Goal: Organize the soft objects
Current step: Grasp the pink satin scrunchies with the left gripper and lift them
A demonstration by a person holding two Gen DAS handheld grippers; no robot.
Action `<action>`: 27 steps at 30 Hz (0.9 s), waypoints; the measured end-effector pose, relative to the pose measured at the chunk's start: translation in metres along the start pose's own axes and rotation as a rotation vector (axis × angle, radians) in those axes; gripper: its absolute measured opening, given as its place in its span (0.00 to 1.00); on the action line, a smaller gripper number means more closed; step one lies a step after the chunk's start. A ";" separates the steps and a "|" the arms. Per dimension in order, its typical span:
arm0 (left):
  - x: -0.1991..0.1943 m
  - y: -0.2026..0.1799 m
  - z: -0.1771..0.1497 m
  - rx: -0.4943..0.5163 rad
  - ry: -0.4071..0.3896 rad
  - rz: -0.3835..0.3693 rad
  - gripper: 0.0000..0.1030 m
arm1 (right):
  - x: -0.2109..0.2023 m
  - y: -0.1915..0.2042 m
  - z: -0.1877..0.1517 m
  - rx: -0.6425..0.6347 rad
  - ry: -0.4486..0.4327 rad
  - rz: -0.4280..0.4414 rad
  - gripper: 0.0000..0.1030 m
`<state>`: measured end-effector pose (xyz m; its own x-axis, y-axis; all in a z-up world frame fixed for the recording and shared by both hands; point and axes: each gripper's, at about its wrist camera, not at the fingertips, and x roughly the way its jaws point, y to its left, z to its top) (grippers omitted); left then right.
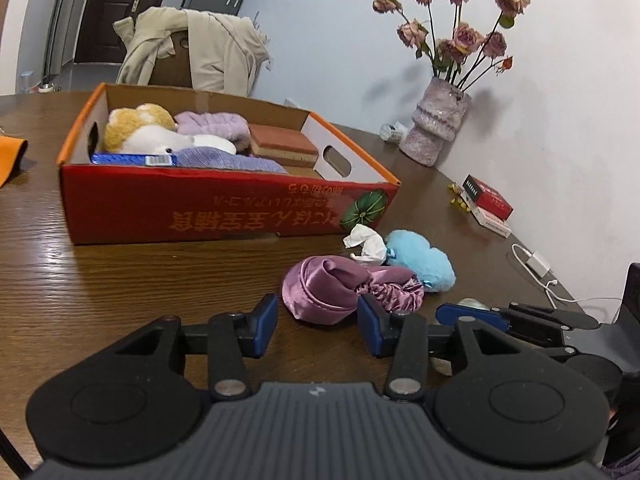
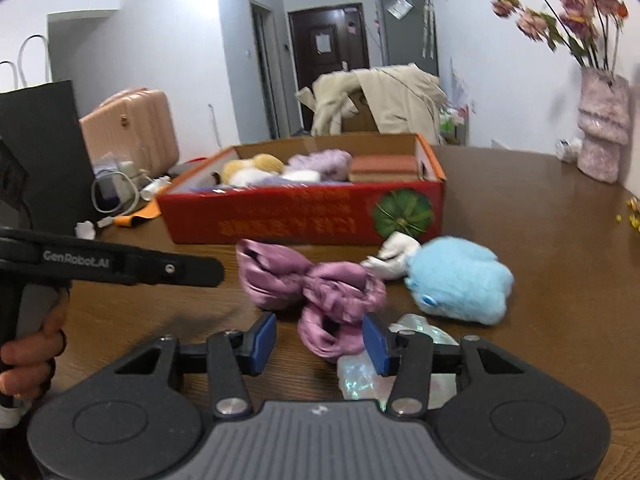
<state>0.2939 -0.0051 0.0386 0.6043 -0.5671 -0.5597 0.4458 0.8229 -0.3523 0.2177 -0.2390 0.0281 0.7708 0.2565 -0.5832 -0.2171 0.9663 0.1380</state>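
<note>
A red cardboard box (image 1: 224, 210) (image 2: 304, 220) sits on the wooden table and holds a plush toy (image 1: 140, 130), purple cloths and a sponge block (image 1: 282, 144). In front of it lie a purple satin bonnet (image 1: 332, 290) (image 2: 316, 292), a blue fluffy plush (image 1: 422, 260) (image 2: 460, 280) and a crumpled white tissue (image 1: 366, 242) (image 2: 394, 256). My left gripper (image 1: 318, 324) is open, empty, just short of the bonnet. My right gripper (image 2: 320, 338) is open with the bonnet's near edge between its fingers. A shiny iridescent item (image 2: 360, 372) lies under the right gripper.
A vase of dried roses (image 1: 438, 124) (image 2: 602, 128) stands by the wall at the right. Small red and white boxes (image 1: 488, 204) and a white charger cable (image 1: 538, 266) lie near the wall. A chair with a beige coat (image 1: 196, 50) stands behind the table. A black bag (image 2: 44, 152) stands at the left.
</note>
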 end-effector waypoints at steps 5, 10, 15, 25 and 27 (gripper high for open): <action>0.022 0.002 0.006 -0.014 0.022 0.000 0.44 | 0.005 -0.026 0.003 0.059 -0.014 0.002 0.46; 0.039 0.003 0.011 -0.018 0.036 -0.002 0.43 | 0.016 -0.040 0.010 0.116 -0.045 0.028 0.39; 0.052 0.008 0.014 -0.040 0.043 -0.020 0.25 | 0.037 -0.041 0.015 0.091 -0.018 0.023 0.34; 0.047 0.006 0.024 -0.018 -0.005 -0.047 0.37 | 0.046 -0.045 0.016 0.094 -0.011 0.056 0.33; 0.050 0.005 0.027 -0.021 -0.017 -0.038 0.46 | 0.041 -0.049 0.018 0.122 -0.041 0.081 0.33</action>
<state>0.3447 -0.0303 0.0290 0.5983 -0.5986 -0.5327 0.4551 0.8010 -0.3890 0.2710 -0.2754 0.0120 0.7779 0.3322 -0.5335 -0.2076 0.9371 0.2808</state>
